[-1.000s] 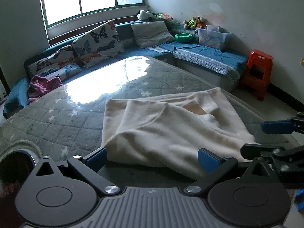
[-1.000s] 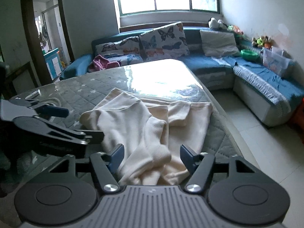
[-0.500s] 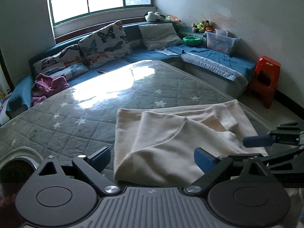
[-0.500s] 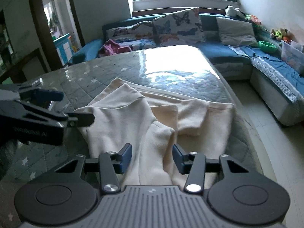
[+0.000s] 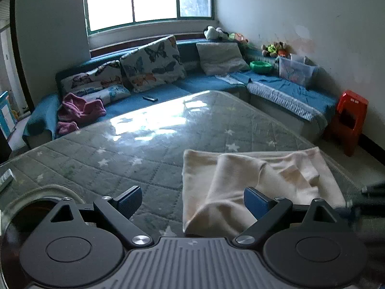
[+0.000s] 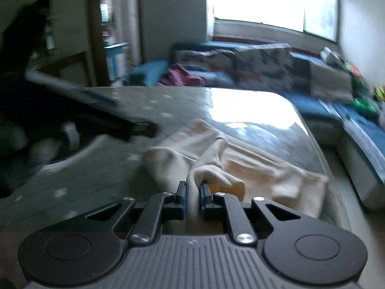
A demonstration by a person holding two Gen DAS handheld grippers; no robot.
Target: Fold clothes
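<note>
Grey quilted mattress (image 5: 149, 159) with little white stars takes up most of the room, and it looks like it has a shiny clear cover, since the window (image 5: 146, 0) glare bounces right off it. Behind it runs a blue corner sofa (image 5: 204, 84) with butterfly-print pillows (image 5: 151, 65), a plain grey cushion (image 5: 221, 57), and a pink garment (image 5: 79, 110) bunched up at its left end. Over by the wall sit a red plastic stool (image 5: 349, 120), a clear storage bin (image 5: 297, 71) and a green bowl (image 5: 261, 66).

Cream-coloured garment (image 5: 240, 187) lies on the near right part of the mattress, partly folded over itself with a raised ridge running down the middle.

Left gripper (image 5: 192, 201) hangs over the near edge with its jaws wide apart and nothing pinched; the garment's near left corner sits between the fingers but neither pad presses it.

Right gripper (image 6: 192, 196) is clamped tight on a fold of the garment's near edge, fabric squeezed between the blue pads. That view is pretty motion-blurred, so background detail is mushy there.
</note>
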